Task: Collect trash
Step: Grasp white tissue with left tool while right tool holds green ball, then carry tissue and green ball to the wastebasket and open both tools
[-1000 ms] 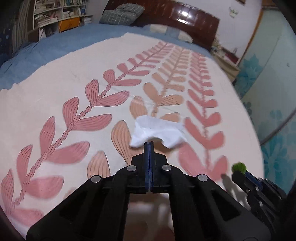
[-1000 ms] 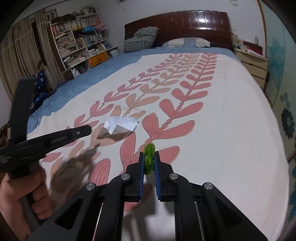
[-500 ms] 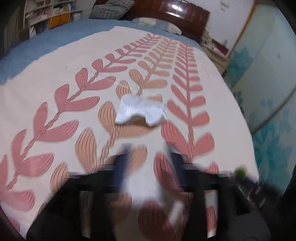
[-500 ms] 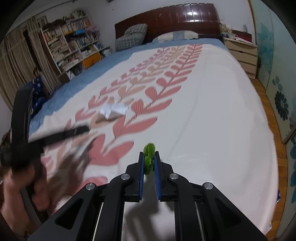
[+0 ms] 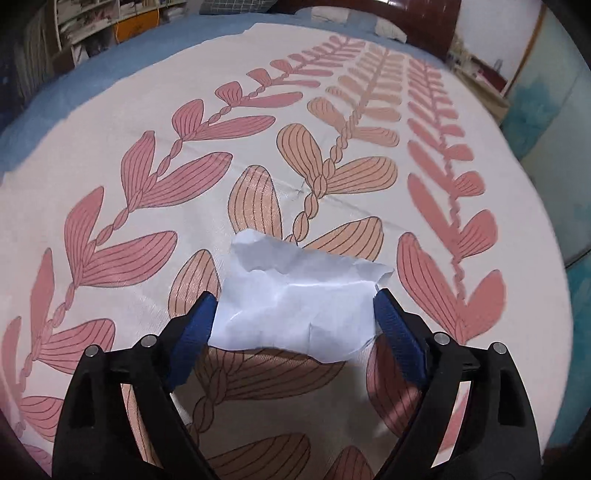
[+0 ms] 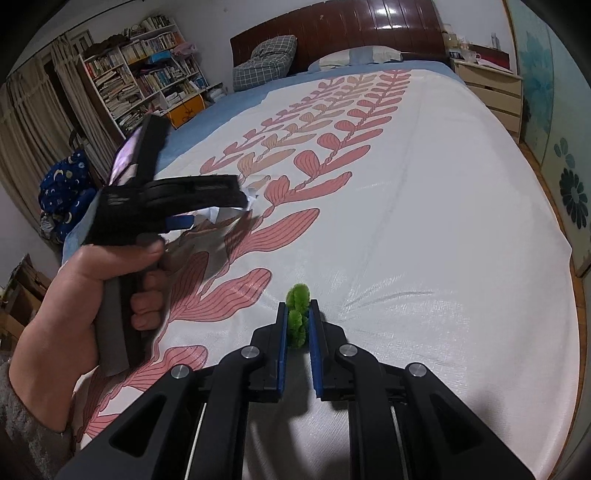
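A crumpled white paper lies on the leaf-patterned bedspread. My left gripper is down over it with its jaws opening wide, and the paper sits between the two blue pads without being squeezed. In the right wrist view a hand holds that left gripper, which covers most of the paper. My right gripper is shut on a small fuzzy green thing, held just above the white part of the bed.
A dark wooden headboard with pillows stands at the far end. A full bookshelf lines the left wall. A bedside cabinet is at the far right. The bed's right edge drops to the floor.
The left gripper went from shut to wide open and dropped forward onto the paper, which now lies between its fingers. The right gripper sank a little, still holding the green thing.
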Action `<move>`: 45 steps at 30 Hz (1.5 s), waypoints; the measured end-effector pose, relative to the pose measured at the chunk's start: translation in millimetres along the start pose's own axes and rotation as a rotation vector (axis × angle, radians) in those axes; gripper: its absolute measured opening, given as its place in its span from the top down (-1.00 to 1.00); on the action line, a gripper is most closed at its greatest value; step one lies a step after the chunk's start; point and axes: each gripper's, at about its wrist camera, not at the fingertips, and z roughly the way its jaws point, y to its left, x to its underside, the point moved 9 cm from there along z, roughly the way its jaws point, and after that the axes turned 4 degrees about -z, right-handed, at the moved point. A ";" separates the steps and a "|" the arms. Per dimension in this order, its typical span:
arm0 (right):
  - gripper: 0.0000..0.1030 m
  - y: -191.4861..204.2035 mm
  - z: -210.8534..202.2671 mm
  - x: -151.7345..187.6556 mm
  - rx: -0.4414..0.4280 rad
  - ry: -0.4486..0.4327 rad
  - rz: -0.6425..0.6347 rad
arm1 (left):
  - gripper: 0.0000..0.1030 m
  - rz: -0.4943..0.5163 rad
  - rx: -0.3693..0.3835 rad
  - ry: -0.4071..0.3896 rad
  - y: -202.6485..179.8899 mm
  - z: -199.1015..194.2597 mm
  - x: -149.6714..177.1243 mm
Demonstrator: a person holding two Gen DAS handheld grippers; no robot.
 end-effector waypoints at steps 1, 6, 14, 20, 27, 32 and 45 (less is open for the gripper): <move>0.75 -0.1 0.4 -0.3 -0.004 0.000 0.003 | -0.62 -0.012 -0.002 -0.004 0.9 -0.3 -0.3; 0.75 0.4 -0.1 -1.7 -0.006 0.001 0.006 | 0.79 -0.053 0.037 -0.020 9.7 -3.6 -1.8; 0.76 -2.9 -0.6 -2.2 -0.011 -0.008 0.011 | 0.98 -0.108 0.147 -0.048 15.1 -24.0 5.9; 0.76 -9.0 -7.5 -3.1 -0.016 -0.041 0.040 | 0.98 -0.118 0.214 -0.078 15.7 -80.4 24.9; 0.76 -15.3 -58.4 9.0 0.052 -0.075 0.064 | 0.98 -0.044 0.235 -0.173 -2.7 -186.9 84.8; 0.76 -14.4 -155.6 18.9 0.072 -0.129 0.063 | 0.98 -0.013 0.280 -0.239 -28.2 -257.6 126.7; 0.74 -131.7 -437.9 109.0 0.379 -0.181 0.010 | 0.98 0.196 0.554 -0.249 -204.3 -384.8 254.8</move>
